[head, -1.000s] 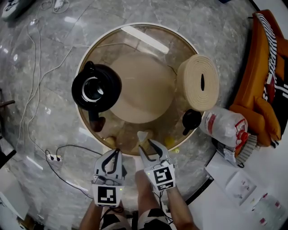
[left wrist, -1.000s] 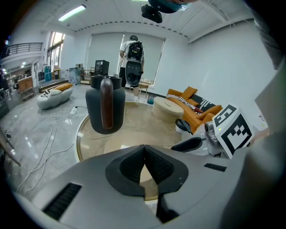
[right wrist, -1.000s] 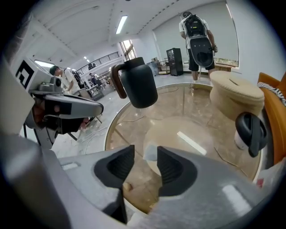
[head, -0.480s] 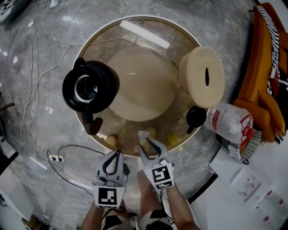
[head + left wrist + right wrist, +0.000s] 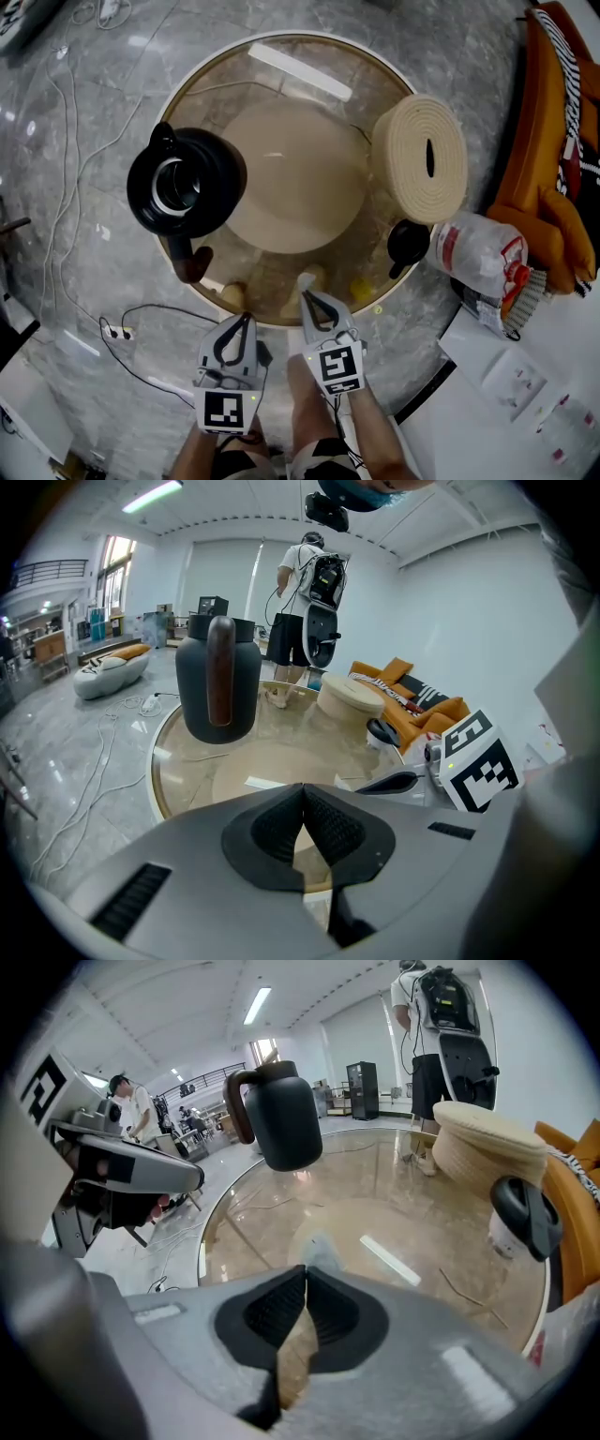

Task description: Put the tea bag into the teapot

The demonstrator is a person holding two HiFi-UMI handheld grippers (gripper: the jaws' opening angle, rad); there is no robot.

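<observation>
The right gripper (image 5: 306, 1269) has its fingers closing pad to pad on the near edge of the tea bag (image 5: 321, 1249). Most of the pale sachet pokes out past the tips, free to hang and drop once it is over an opening. In the head view this pinch sits at the lower middle of the frame, at the near rim of the round glass bench (image 5: 375, 70). The left gripper (image 5: 303, 787), just to the left and a little lower in the frame, has its fingers together on nothing and seems parked off the glass to keep out of the way. The teapot (image 5: 187, 183) stands at the left of the frame, well apart from the tea bag. Its mouth is uncovered and faces up, and its wooden handle points toward the lower edge, which leaves a clear drop from above. Its black lid (image 5: 406, 246) sits at the right rim of the bench, beside a round woven cushion (image 5: 419, 159), likely set there so it does not block the path. I judge that the grasp is only just made and that the carry across to the teapot is the step to come.
</observation>
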